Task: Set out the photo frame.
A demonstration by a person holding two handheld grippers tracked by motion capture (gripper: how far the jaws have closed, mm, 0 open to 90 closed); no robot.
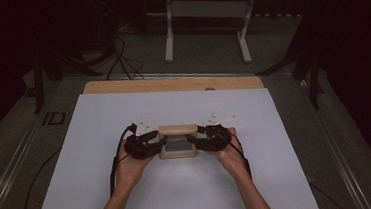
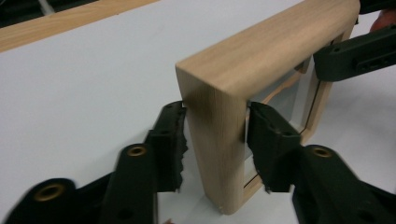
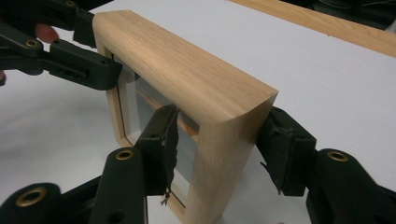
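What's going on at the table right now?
A person holds a gripper in each hand at a deep wooden frame standing upright on the white table. The left gripper straddles one upright side, the right gripper the other. In each gripper view the jaws sit close to the wood, with slight gaps visible, so neither clearly clamps it.

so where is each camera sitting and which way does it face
High view: fixed above the person's side, looking forward and down on the white table; both forearms, left gripper and right gripper show.
Left gripper view: rides the left gripper, looking along its jaws, which straddle one upright side of the wooden frame.
Right gripper view: rides the right gripper, its jaws straddling the frame's opposite side.
Shared: both gripper views show the same standing frame and the other gripper beyond it.
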